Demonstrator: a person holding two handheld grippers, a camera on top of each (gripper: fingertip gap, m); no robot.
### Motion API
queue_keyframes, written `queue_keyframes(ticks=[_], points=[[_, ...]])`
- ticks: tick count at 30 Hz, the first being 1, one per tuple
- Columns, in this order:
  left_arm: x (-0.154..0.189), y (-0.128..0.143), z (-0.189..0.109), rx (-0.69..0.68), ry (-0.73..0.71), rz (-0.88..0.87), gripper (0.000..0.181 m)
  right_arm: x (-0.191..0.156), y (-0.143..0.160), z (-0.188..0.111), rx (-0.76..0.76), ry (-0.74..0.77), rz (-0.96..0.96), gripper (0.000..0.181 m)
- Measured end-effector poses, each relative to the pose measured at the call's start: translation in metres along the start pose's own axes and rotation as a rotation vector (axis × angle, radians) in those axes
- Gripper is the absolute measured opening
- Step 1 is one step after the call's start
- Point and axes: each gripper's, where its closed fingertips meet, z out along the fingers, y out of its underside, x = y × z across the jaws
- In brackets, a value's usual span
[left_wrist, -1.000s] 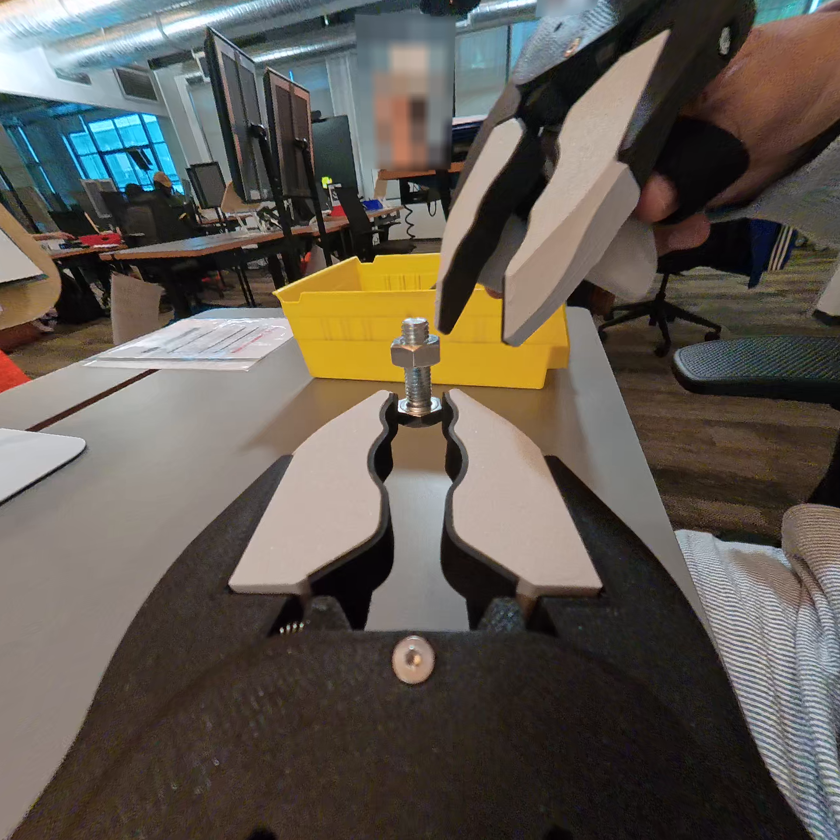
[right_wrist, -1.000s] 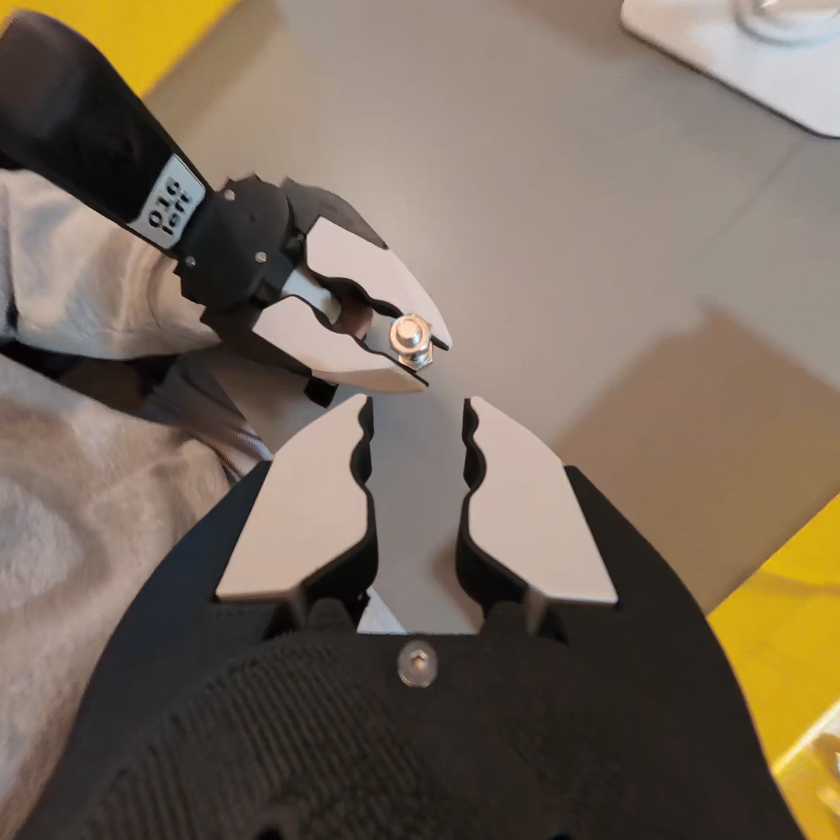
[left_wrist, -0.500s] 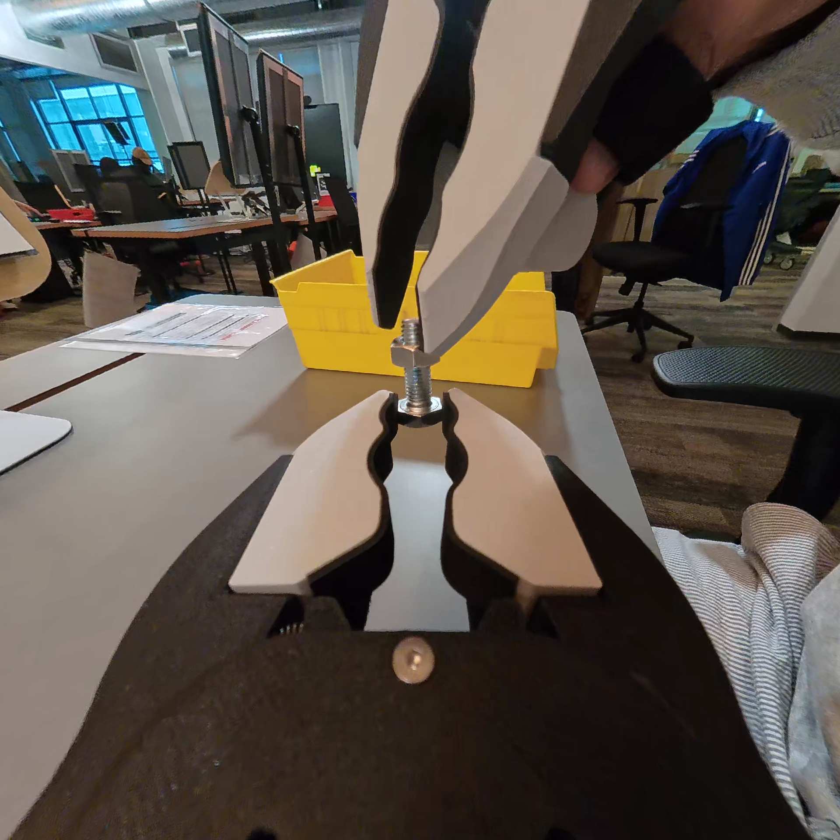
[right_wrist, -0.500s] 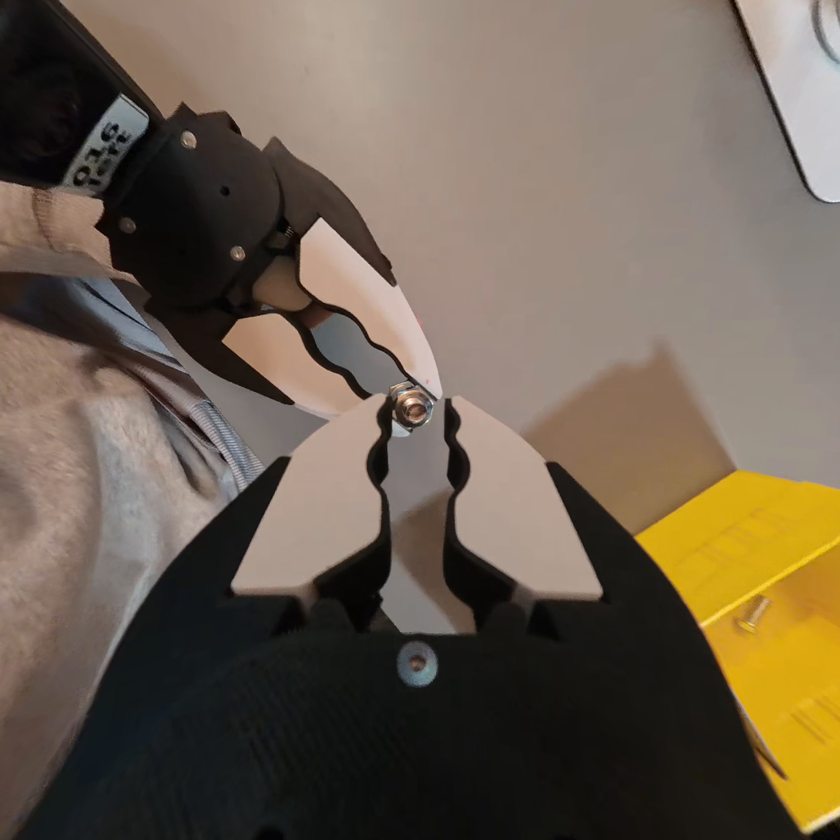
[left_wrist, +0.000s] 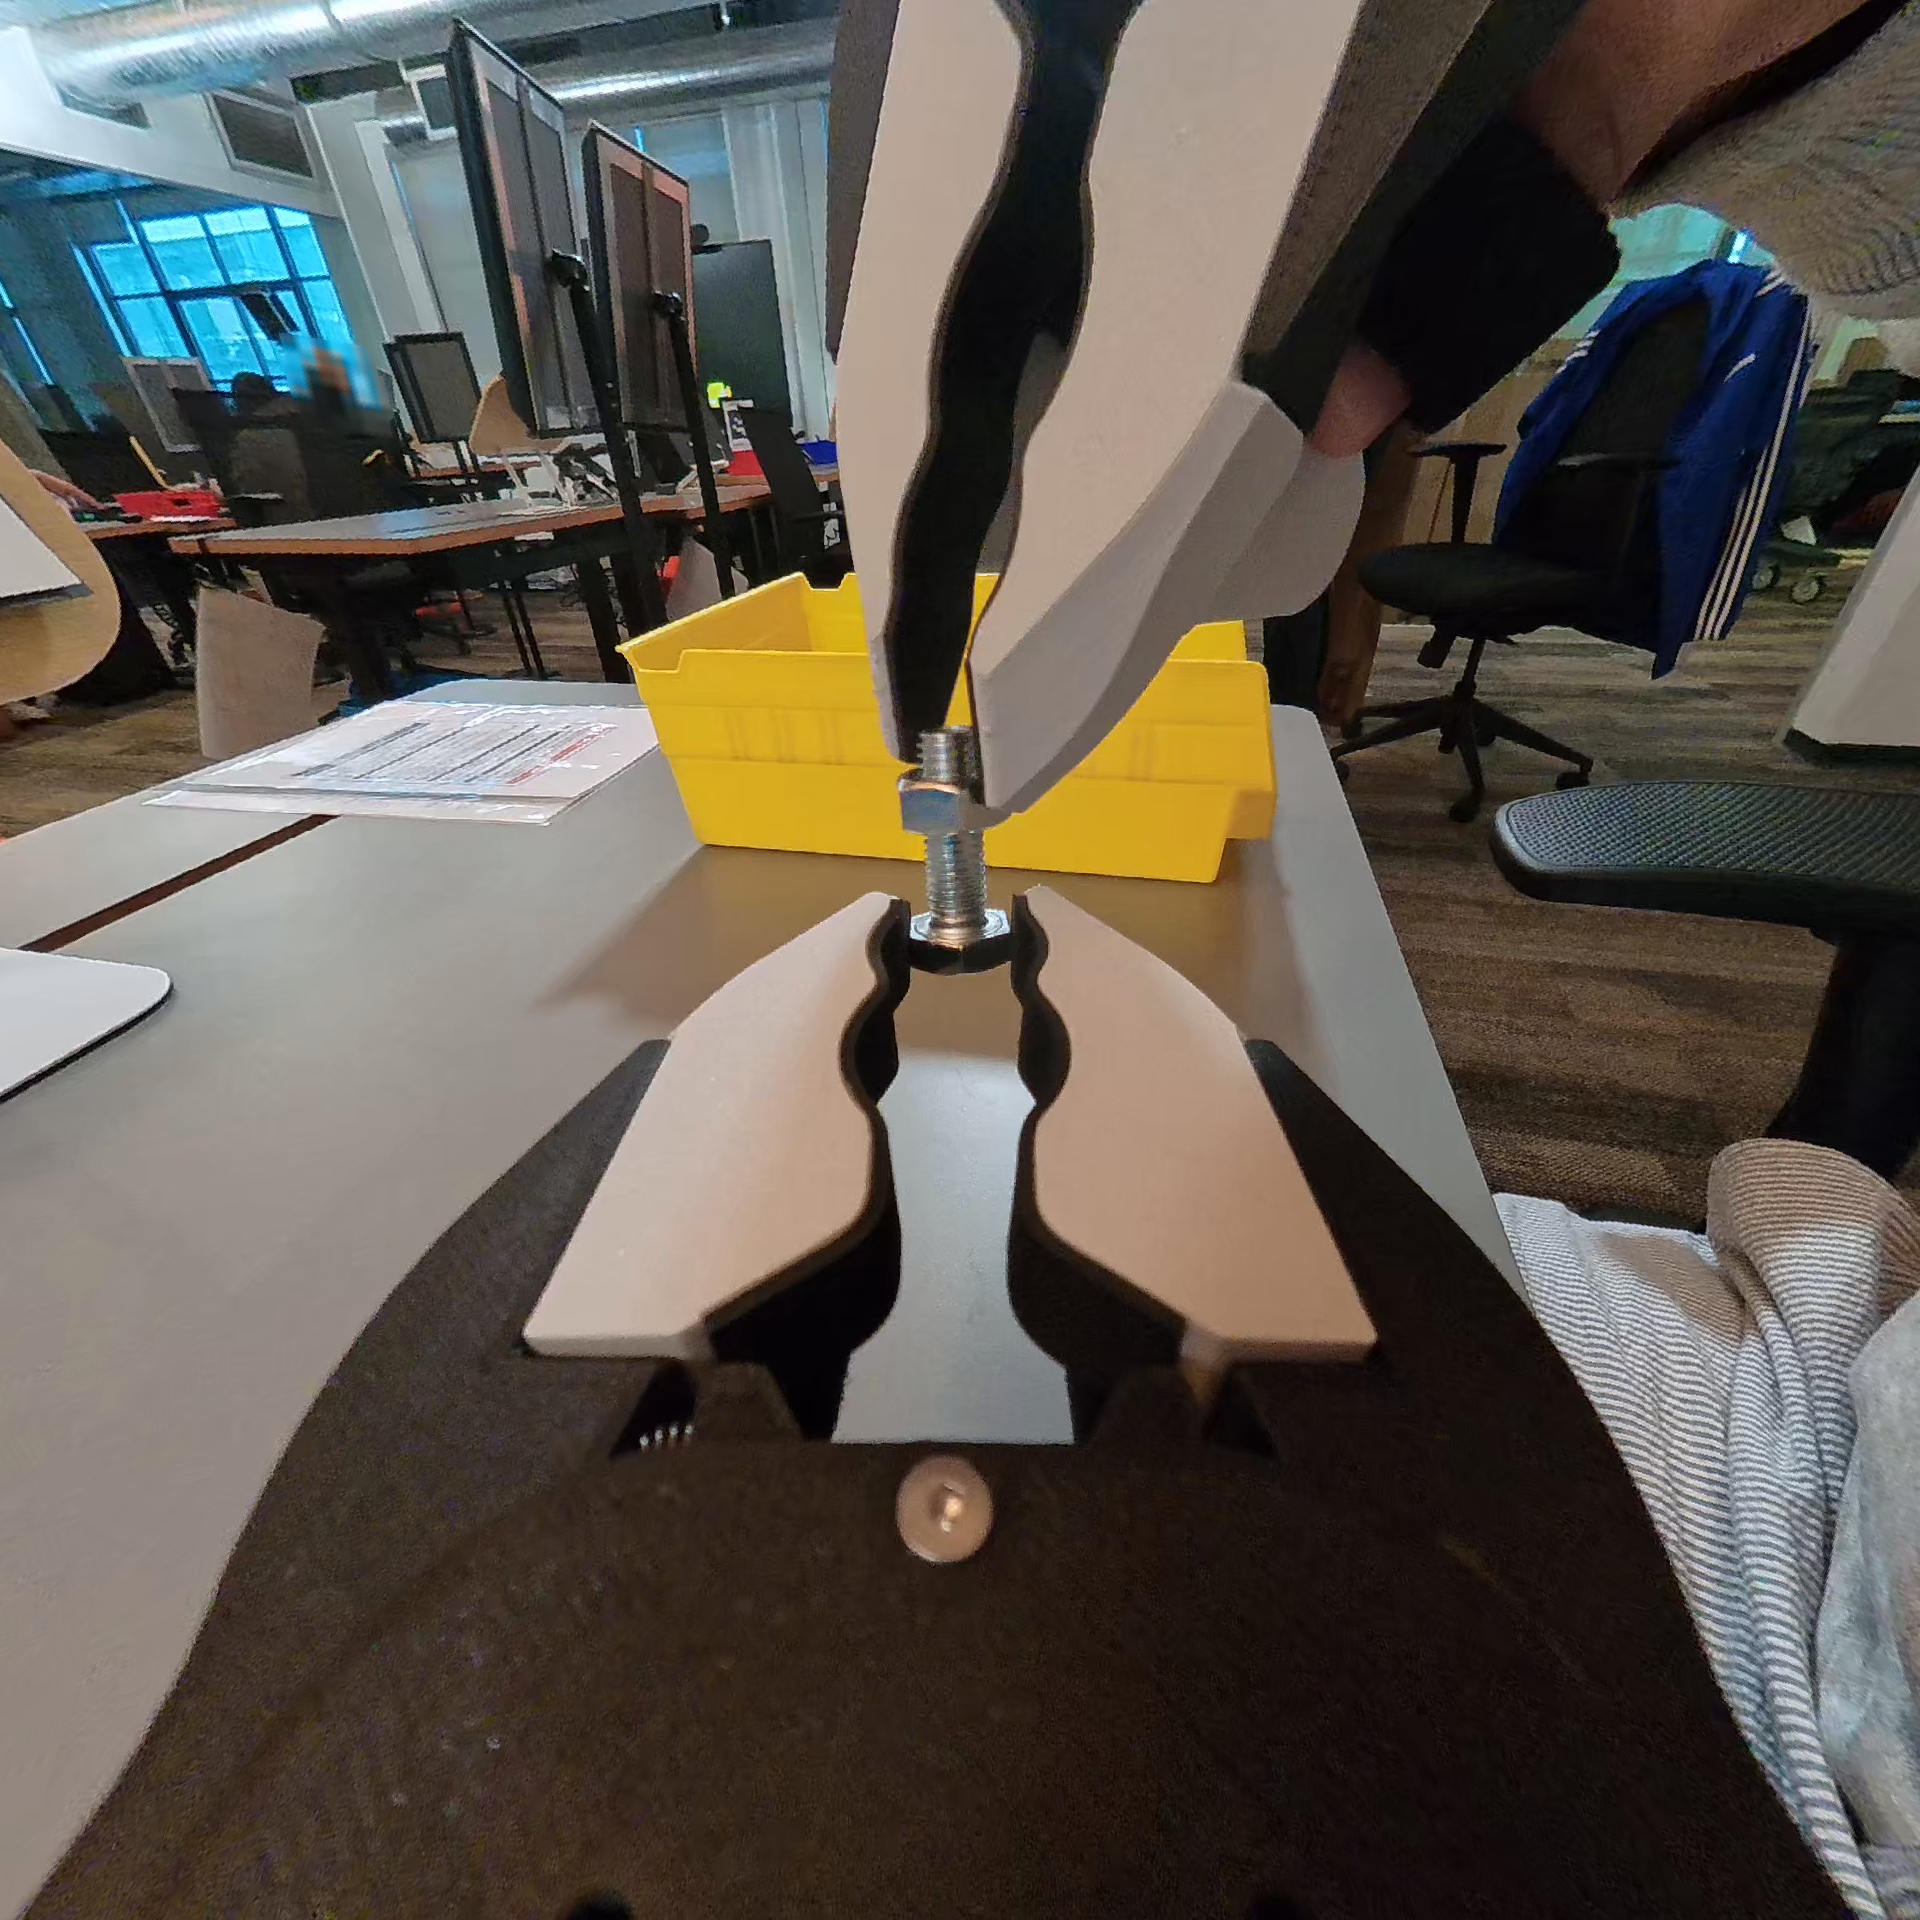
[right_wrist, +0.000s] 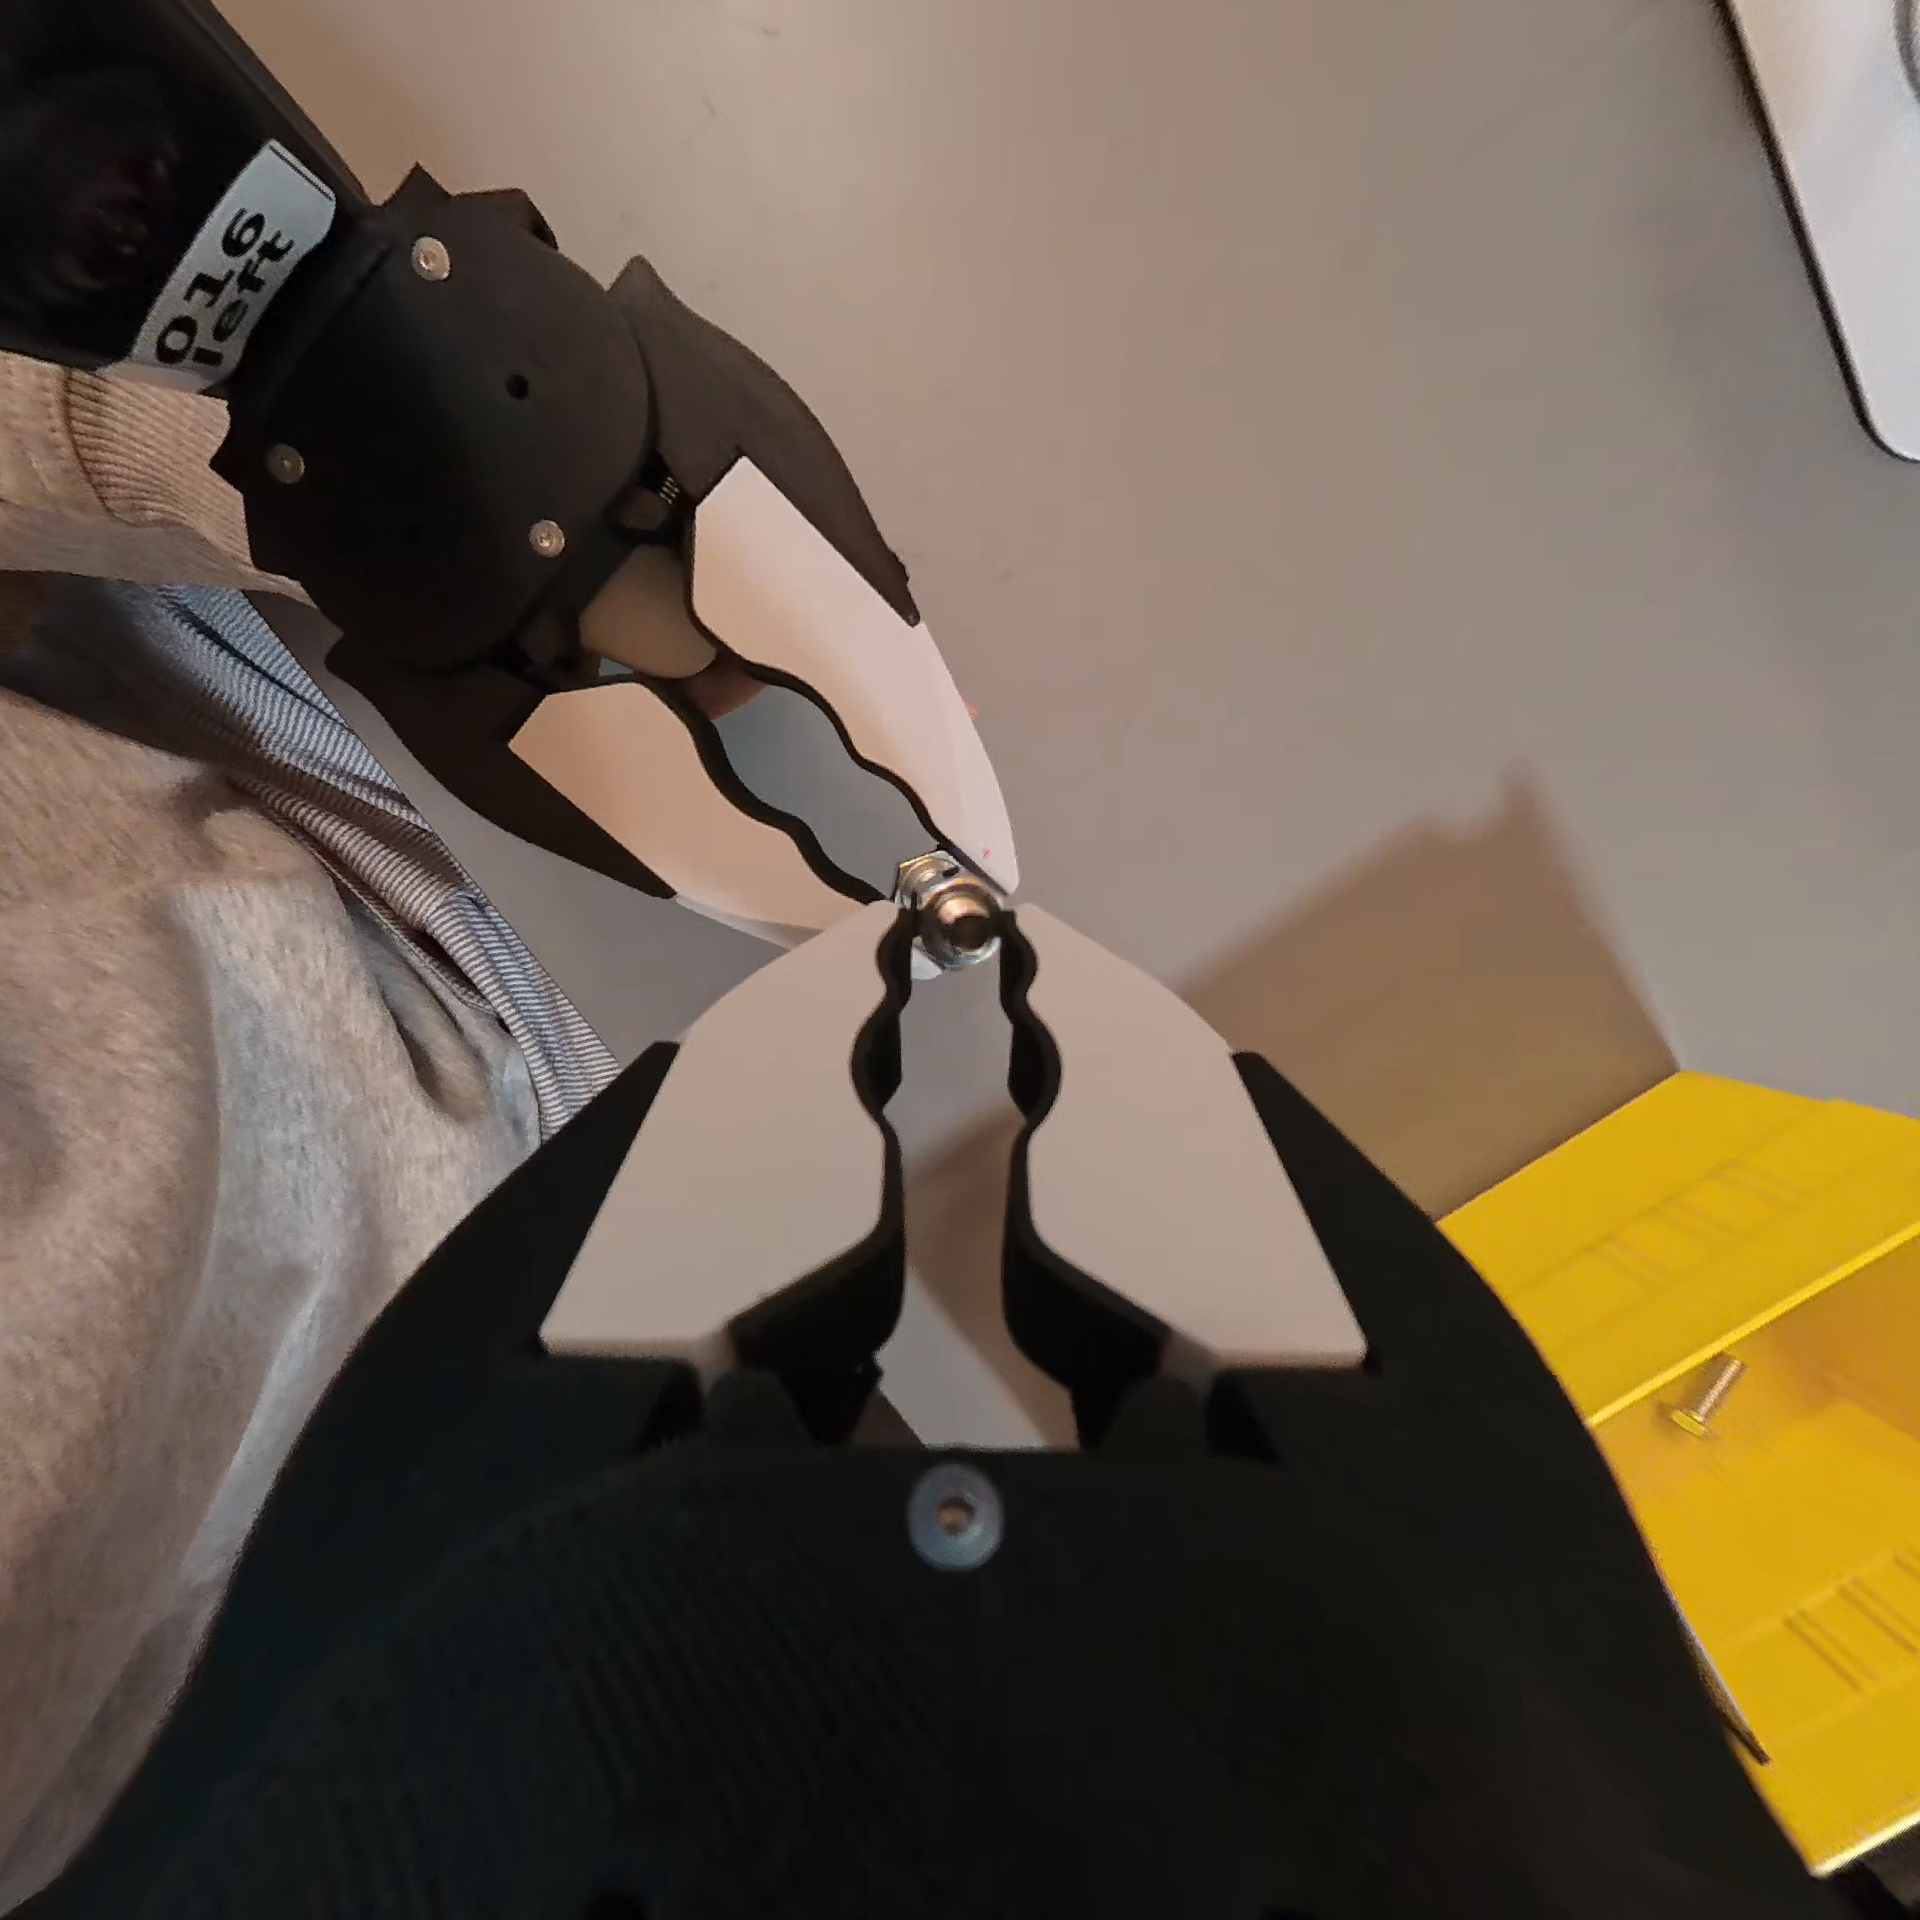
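My left gripper (left_wrist: 954, 935) holds the bolt (left_wrist: 950, 831) upright; my right gripper (left_wrist: 951, 764) is above it, the bin (left_wrist: 790, 727) behind.

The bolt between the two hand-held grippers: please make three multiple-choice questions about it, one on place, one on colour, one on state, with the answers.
1. Where does the yellow bin stand relative to the bolt in the left wrist view?
A. behind it on the grey table
B. under it
C. on the office chair

2. What colour is the nut on the bolt?
A. yellow
B. silver
C. blue

3. How does the left hand-held gripper stand?
A. wide open, away from the bolt
B. shut on the bolt's head, the bolt upright
C. shut on the bin's rim

Answers
1. A: the bin sits farther back on the tabletop.
2. B: nut and thread are bare metal.
3. B: its tips clamp the head, and the thread points up. The right hand-held gripper comes from above, closed about the nut.
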Motion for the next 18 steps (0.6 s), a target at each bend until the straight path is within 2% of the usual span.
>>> queue_keyframes(ticks=[2,6,18], points=[[0.0,-0.001,0.0,0.007,0.001,-0.001,0.02,0.002,0.002,0.002,-0.024,-0.003,0.008,0.023],[0.001,0.0,0.0,-0.001,0.004,0.005,0.02,-0.002,0.001,0.006,-0.026,-0.034,0.008,0.018],[0.001,-0.002,0.0,0.003,0.014,-0.025,0.02,-0.02,-0.012,0.008,-0.032,-0.039,-0.108,0.021]])
